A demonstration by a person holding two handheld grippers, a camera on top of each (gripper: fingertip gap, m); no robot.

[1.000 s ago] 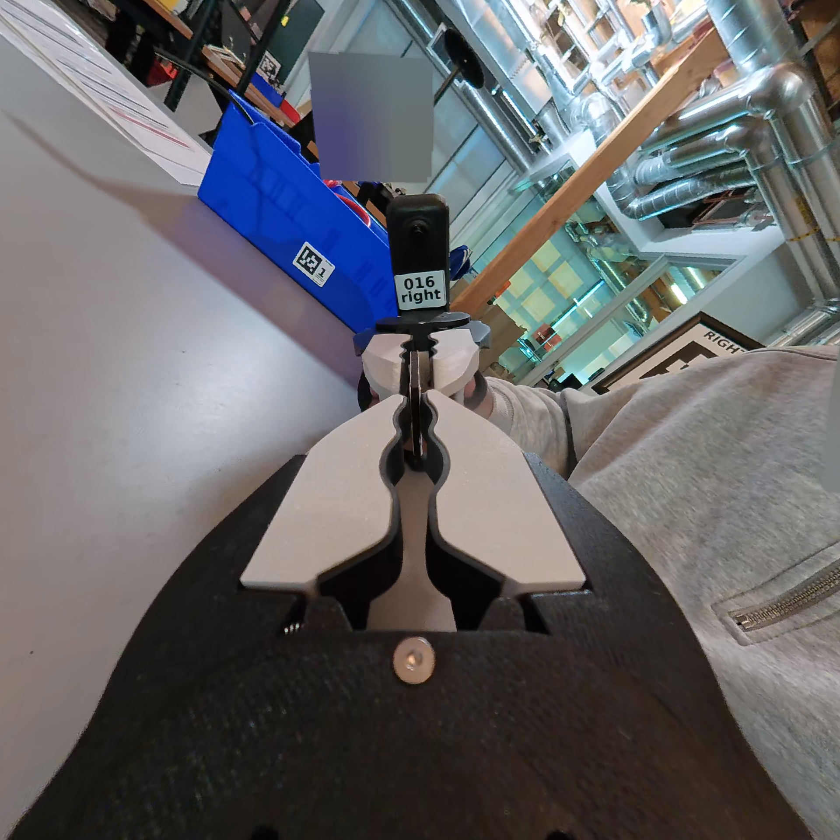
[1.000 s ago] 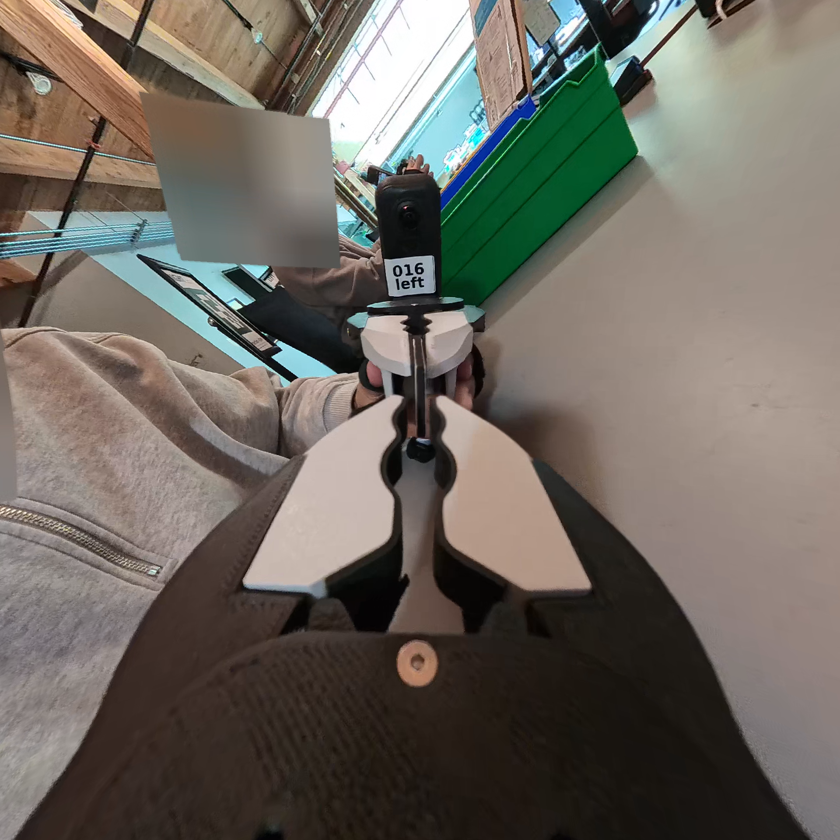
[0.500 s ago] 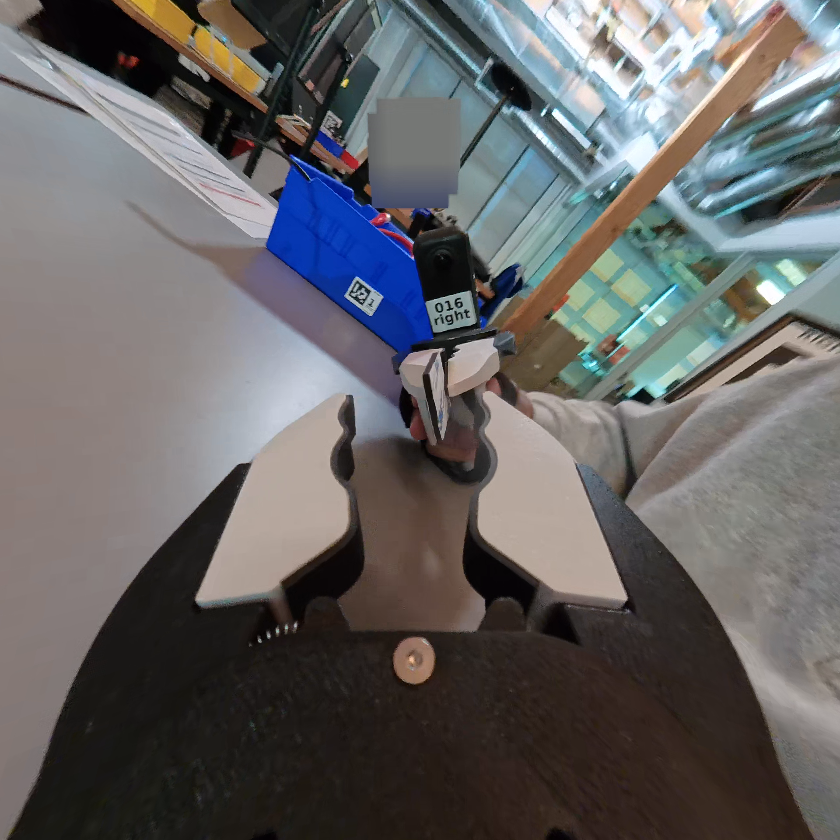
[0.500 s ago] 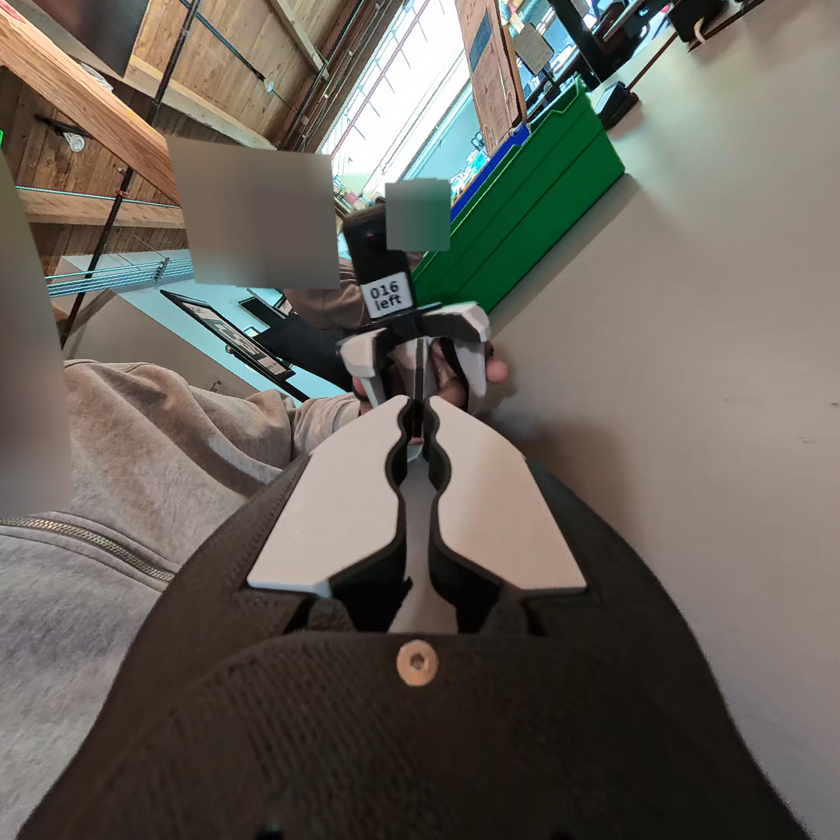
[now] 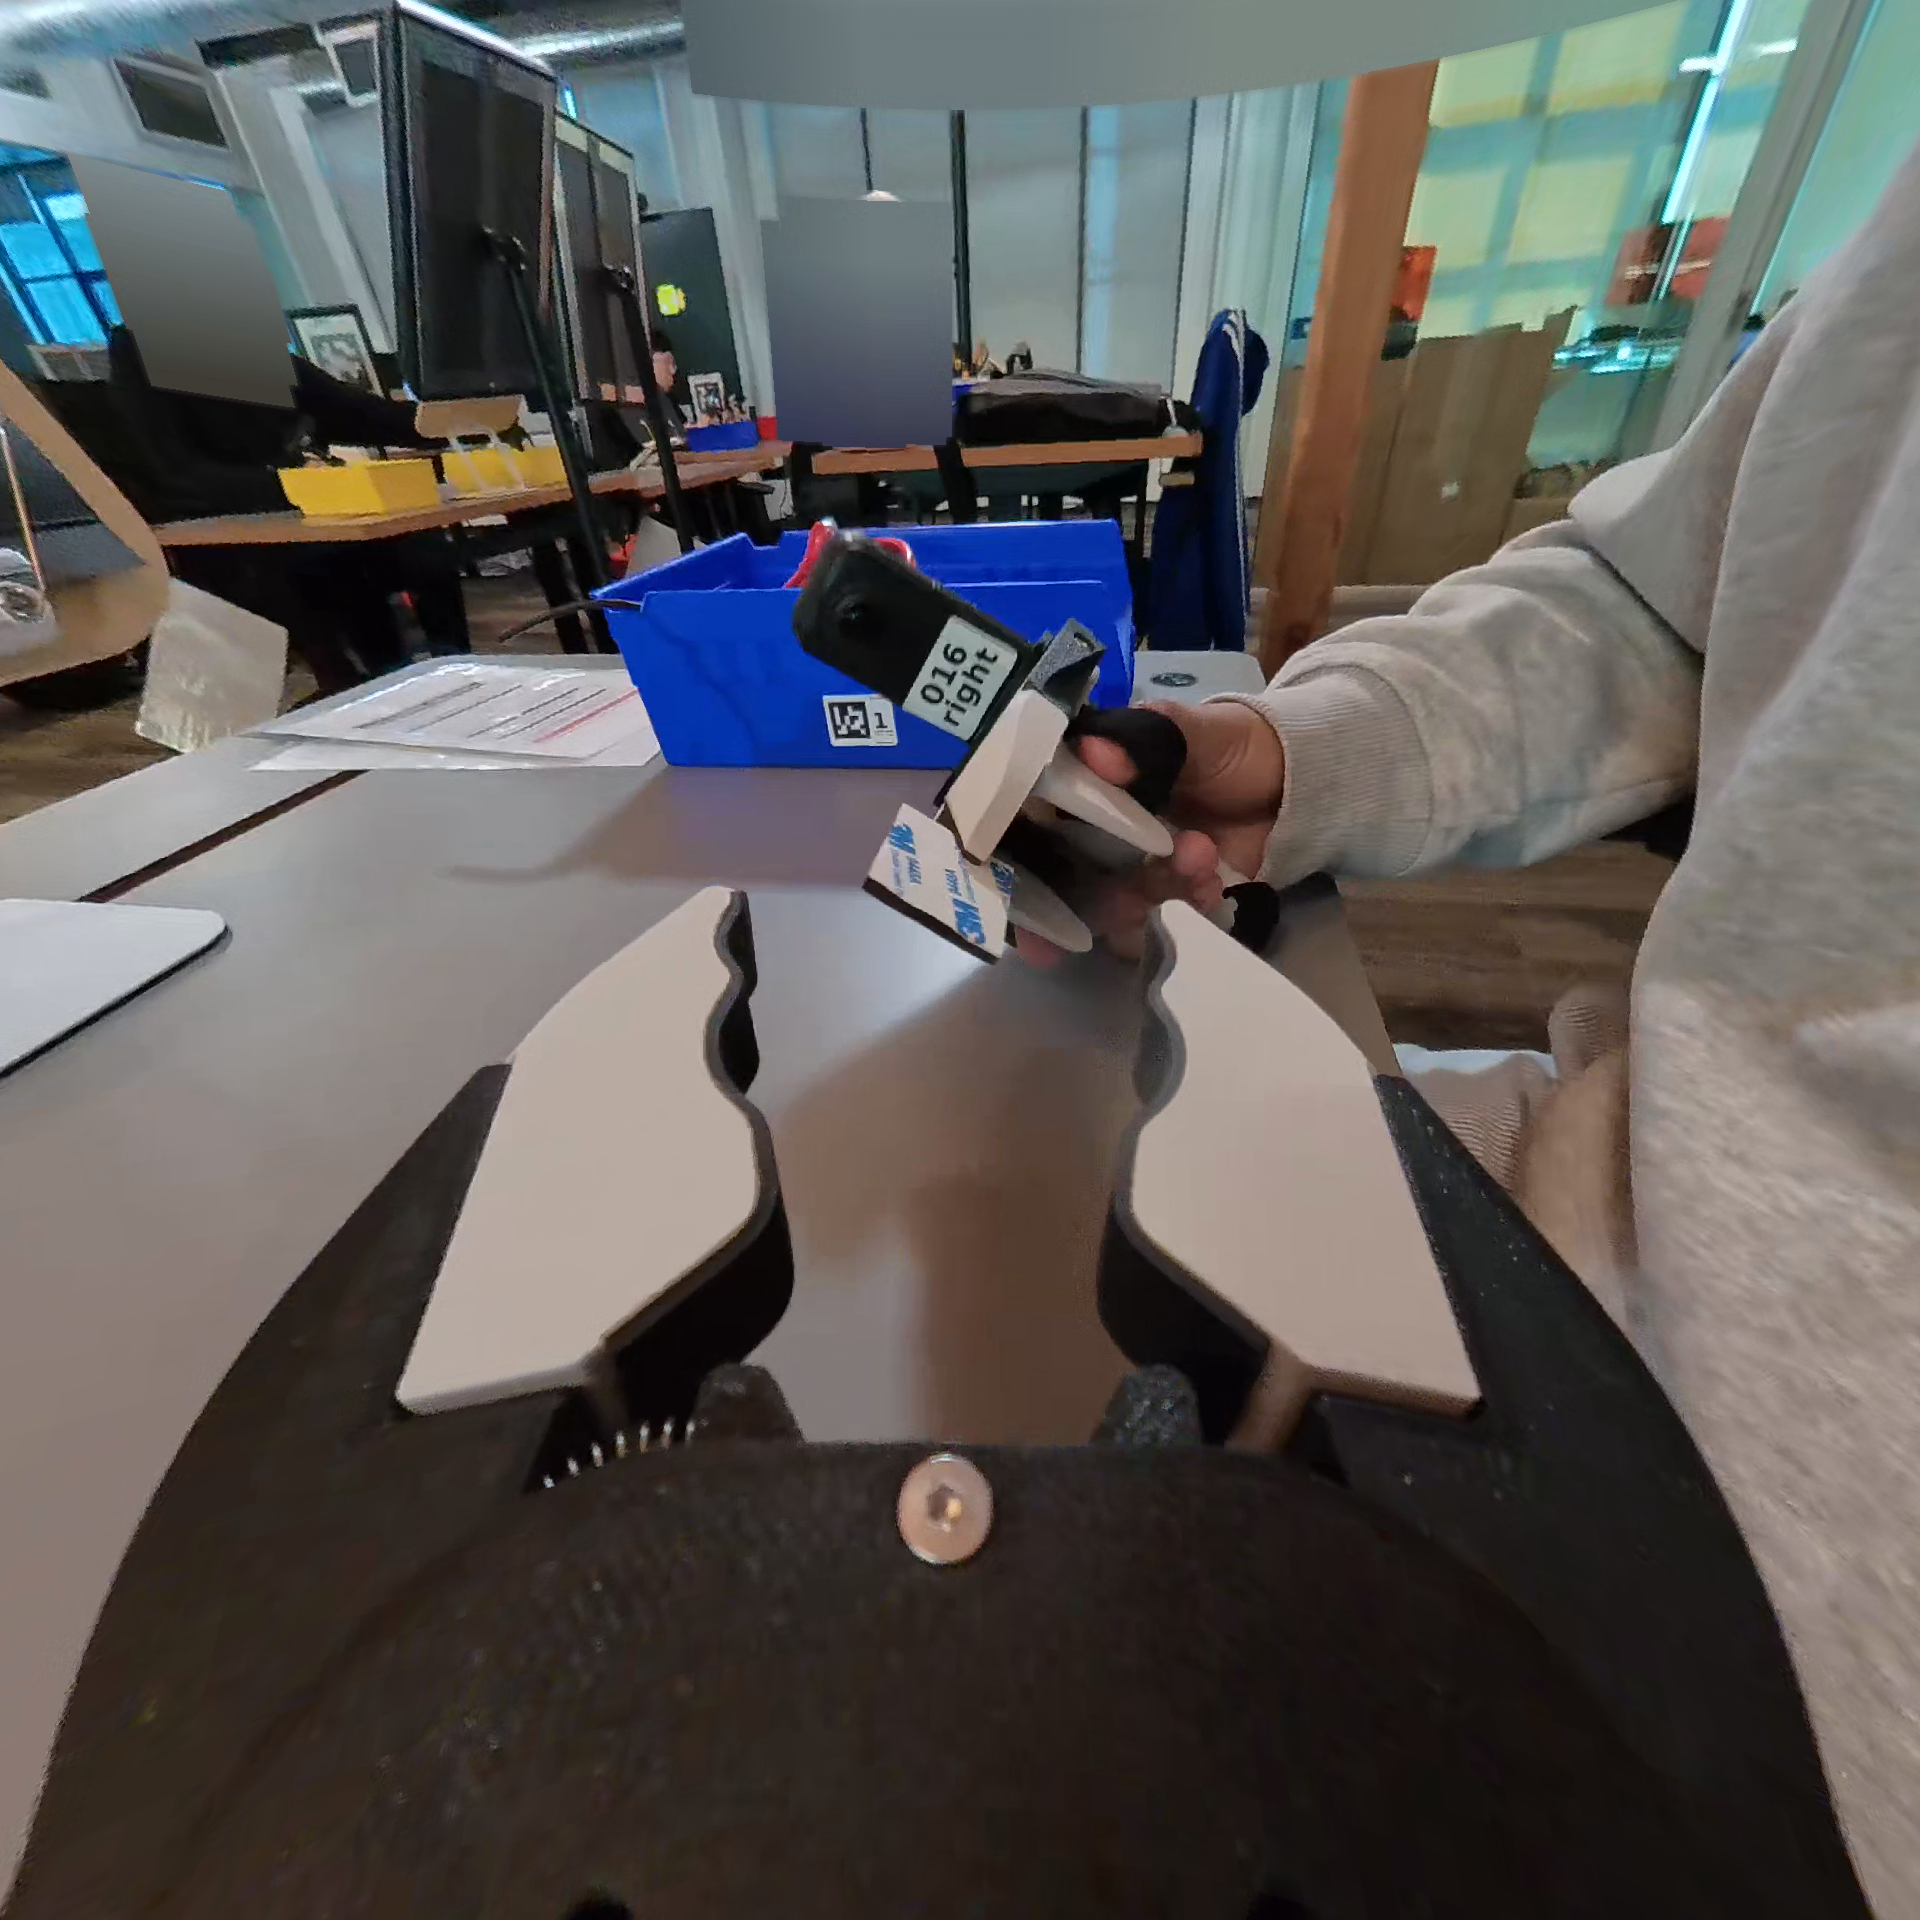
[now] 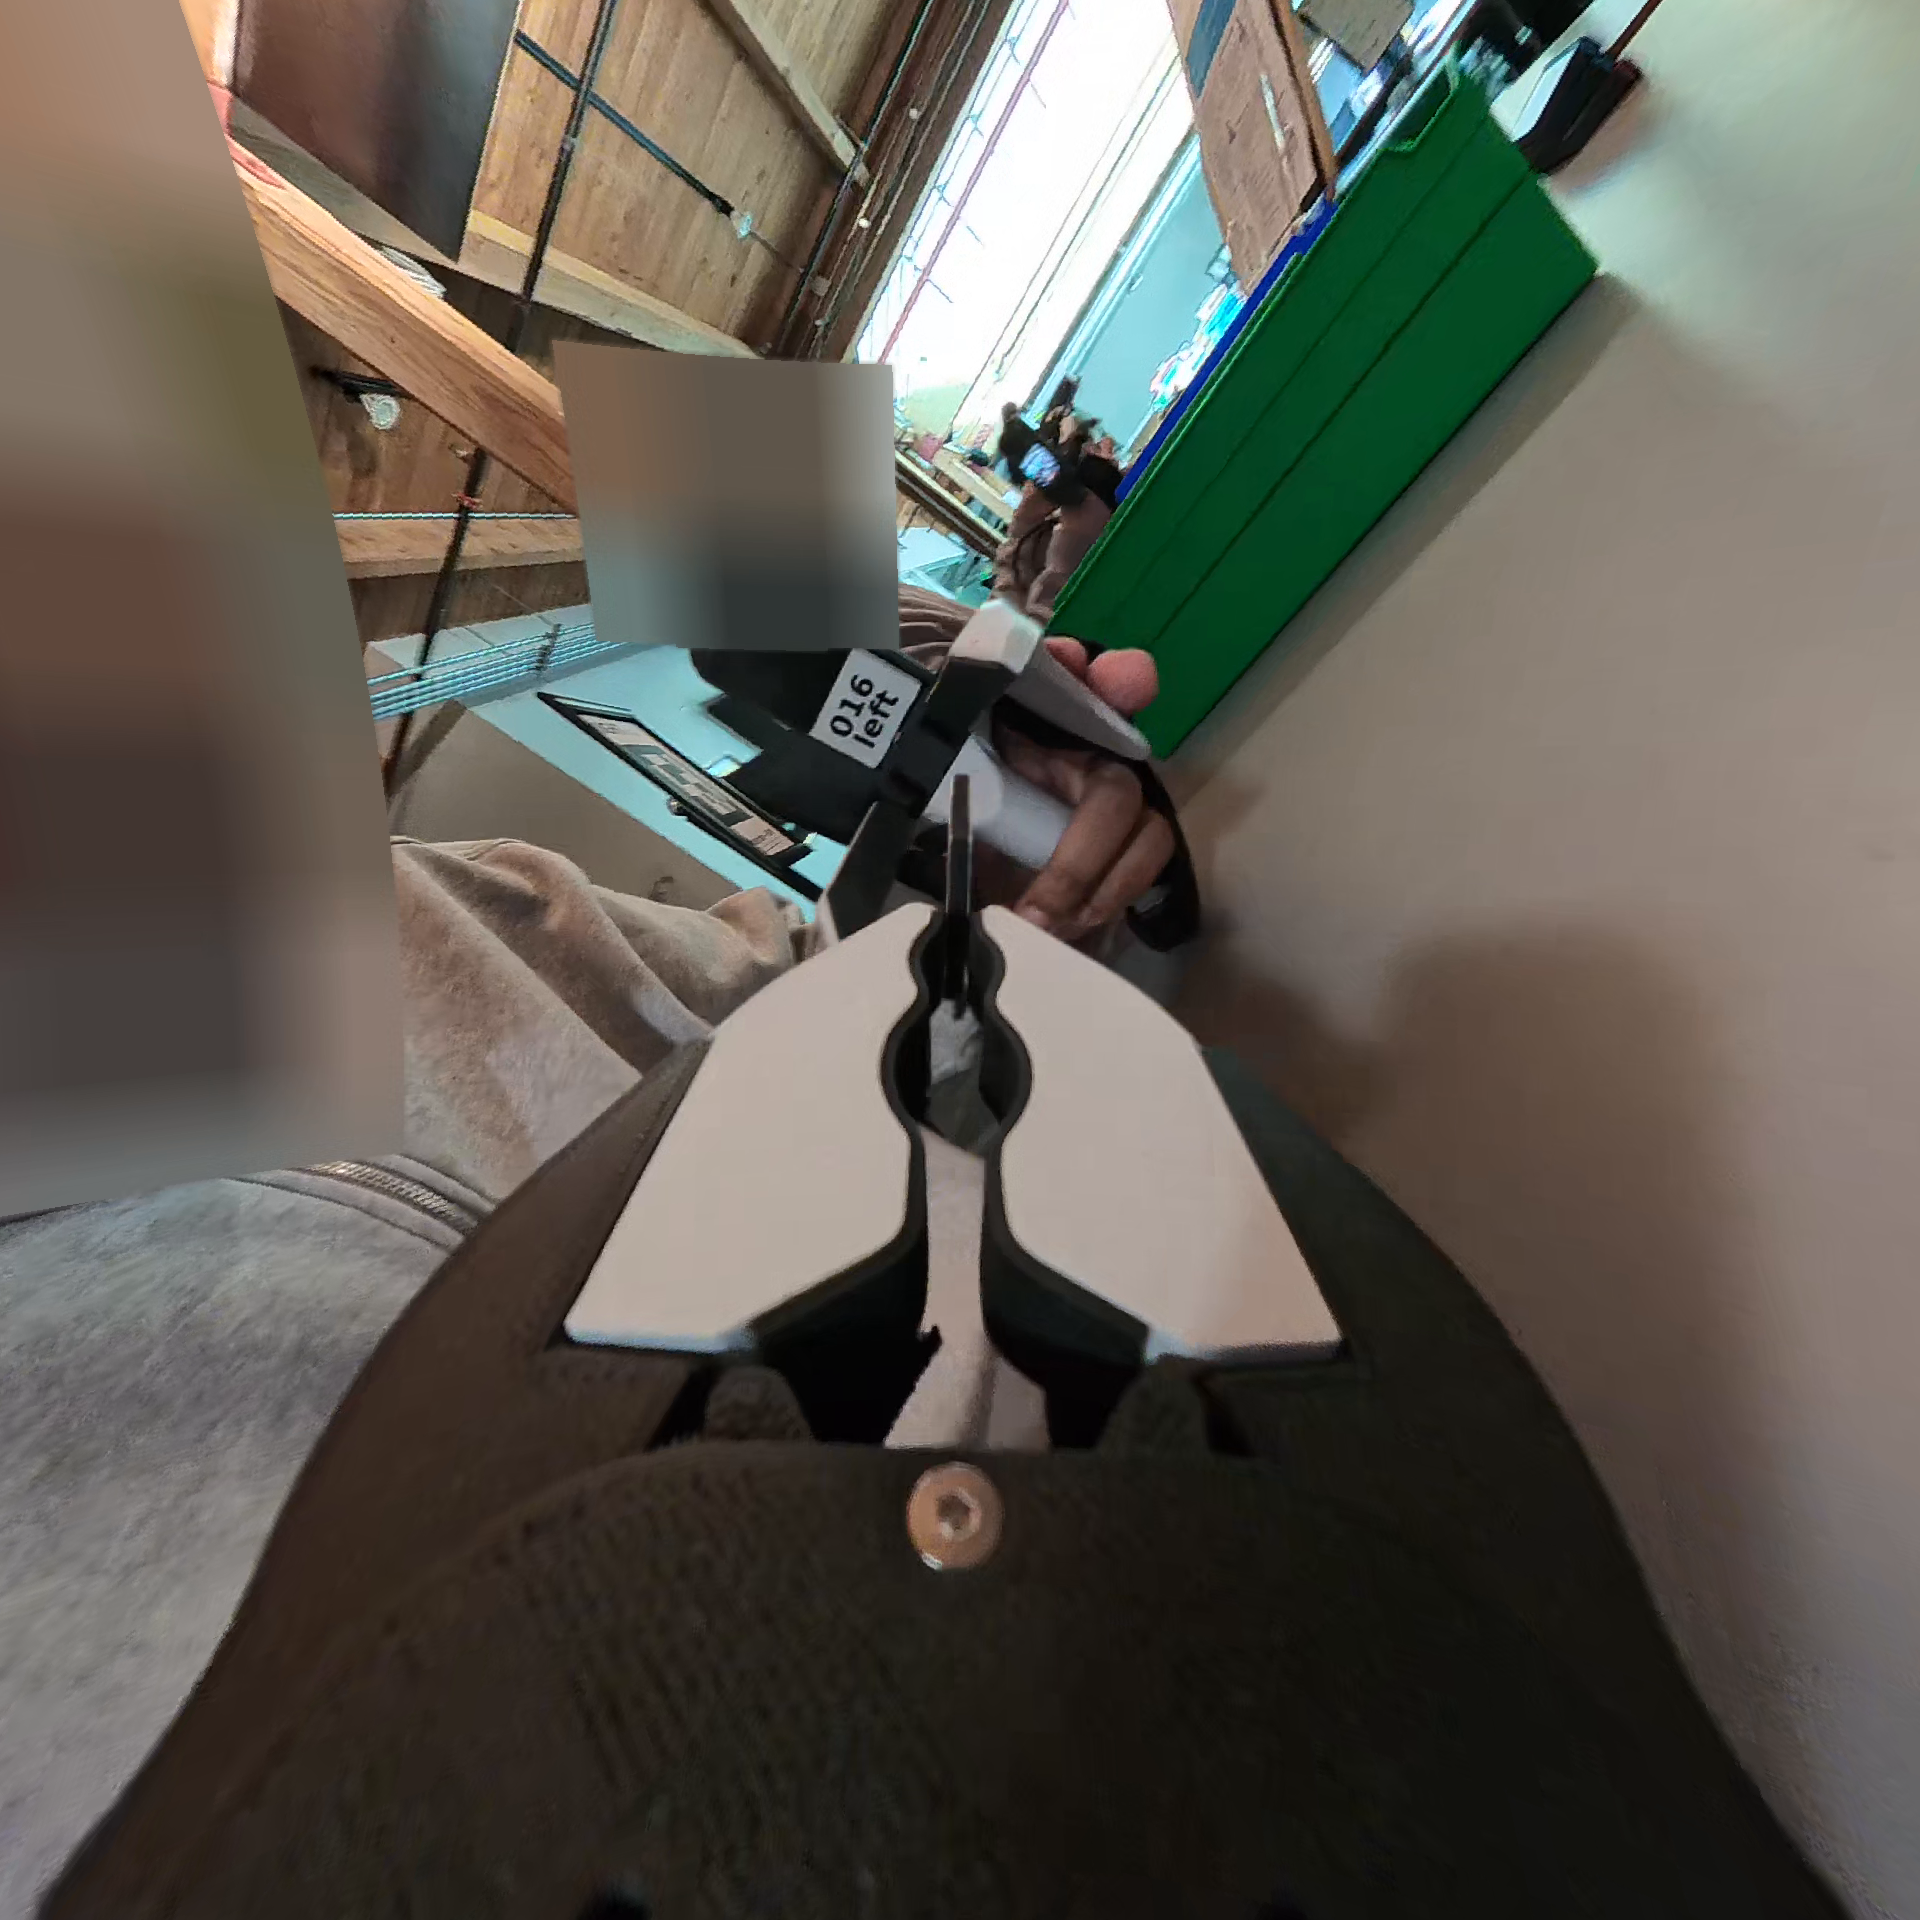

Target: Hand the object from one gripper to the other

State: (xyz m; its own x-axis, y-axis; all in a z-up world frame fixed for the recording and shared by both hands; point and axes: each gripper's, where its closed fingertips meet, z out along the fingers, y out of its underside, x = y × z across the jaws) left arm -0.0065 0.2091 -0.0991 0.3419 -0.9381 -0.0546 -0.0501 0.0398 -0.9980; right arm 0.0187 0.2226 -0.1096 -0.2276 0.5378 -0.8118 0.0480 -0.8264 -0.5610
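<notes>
The object is a thin flat black piece with a white printed backing (image 5: 940,883). My right gripper (image 5: 987,862) is shut on it and holds it above the grey table (image 5: 312,1039), just beyond my left fingertips. In the right wrist view the piece (image 6: 958,831) shows edge-on, sticking out of the shut right gripper (image 6: 958,920). My left gripper (image 5: 945,920) is open wide and empty, apart from the piece. It also shows in the right wrist view (image 6: 977,769), open, held by a hand just beyond the piece.
A blue bin (image 5: 748,675) stands at the far table edge with paper sheets (image 5: 468,712) to its left. A white pad (image 5: 83,966) lies at the left. A green bin (image 6: 1330,384) stands on the table. A grey sleeve (image 5: 1455,707) reaches in from the right. Tip to tip, the grippers are about 4 centimeters apart.
My left gripper opened, let go of the flat piece and drew back from it. My right gripper stayed shut on the piece and now holds it alone.
</notes>
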